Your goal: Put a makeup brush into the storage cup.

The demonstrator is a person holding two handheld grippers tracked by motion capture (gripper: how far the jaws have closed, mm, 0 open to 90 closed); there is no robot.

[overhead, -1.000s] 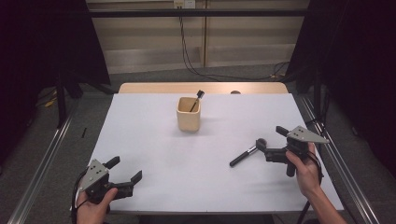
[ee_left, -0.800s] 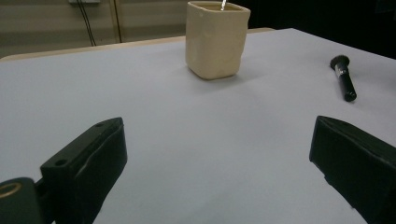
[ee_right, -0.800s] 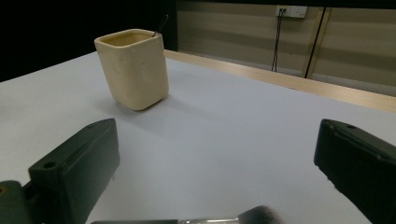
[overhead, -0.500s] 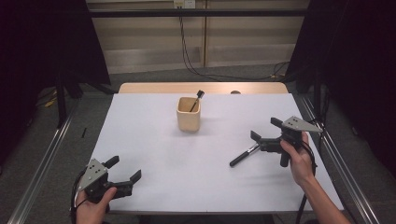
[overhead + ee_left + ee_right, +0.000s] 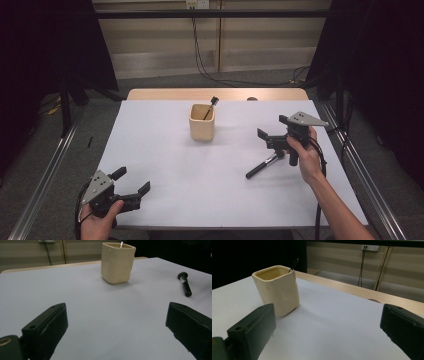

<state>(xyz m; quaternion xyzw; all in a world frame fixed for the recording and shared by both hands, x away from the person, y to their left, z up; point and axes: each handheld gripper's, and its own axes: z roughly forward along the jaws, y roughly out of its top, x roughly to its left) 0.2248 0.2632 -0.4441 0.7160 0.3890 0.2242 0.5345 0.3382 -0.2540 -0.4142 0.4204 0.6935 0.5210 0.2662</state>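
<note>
A cream square cup [image 5: 202,122] stands at the middle of the far half of the white table [image 5: 165,150], with a thin black-tipped brush [image 5: 212,102] leaning in it. A black-handled brush [image 5: 264,165] lies flat right of centre. My right gripper [image 5: 271,127] hovers open just beyond that brush's far end, empty. Along its own jaws, the right gripper [image 5: 327,308] faces the cup [image 5: 278,290]. My left gripper [image 5: 132,180] is open and empty at the near left corner. In its own view the left gripper [image 5: 116,310] faces the cup [image 5: 117,262] and the lying brush [image 5: 184,283].
A wooden strip [image 5: 215,94] edges the table's far side, with a small dark round spot [image 5: 252,99] on it. Metal rails [image 5: 47,185] run along the floor on both sides. Cables [image 5: 200,55] hang on the back wall.
My right gripper has moved up and away from me, past the lying brush, and stays open. The brush, the cup and my left gripper have not moved.
</note>
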